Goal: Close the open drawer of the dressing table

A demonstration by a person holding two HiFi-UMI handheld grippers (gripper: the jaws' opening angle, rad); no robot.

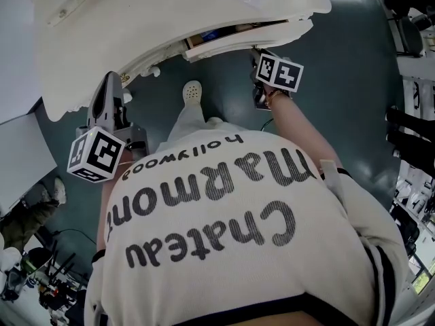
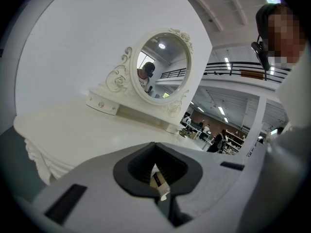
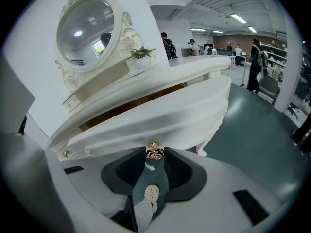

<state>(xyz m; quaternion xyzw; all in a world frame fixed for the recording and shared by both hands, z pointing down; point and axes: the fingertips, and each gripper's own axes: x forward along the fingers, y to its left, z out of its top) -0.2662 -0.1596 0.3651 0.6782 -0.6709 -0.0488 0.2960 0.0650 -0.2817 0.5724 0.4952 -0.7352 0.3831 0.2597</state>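
Note:
The white dressing table fills the top of the head view, its drawer pulled a little way out. In the right gripper view the curved drawer front stands proud of the table with a dark gap above it. The gold drawer knob sits between the pads of my right gripper, which look closed against its sides. My right gripper reaches the drawer front from below. My left gripper hangs at the table's left end, shut and empty. Its tips meet over the tabletop.
An oval mirror on a small base stands at the back of the tabletop, with a little plant beside it. My own shoe is on the dark floor under the drawer. People stand far off on the right.

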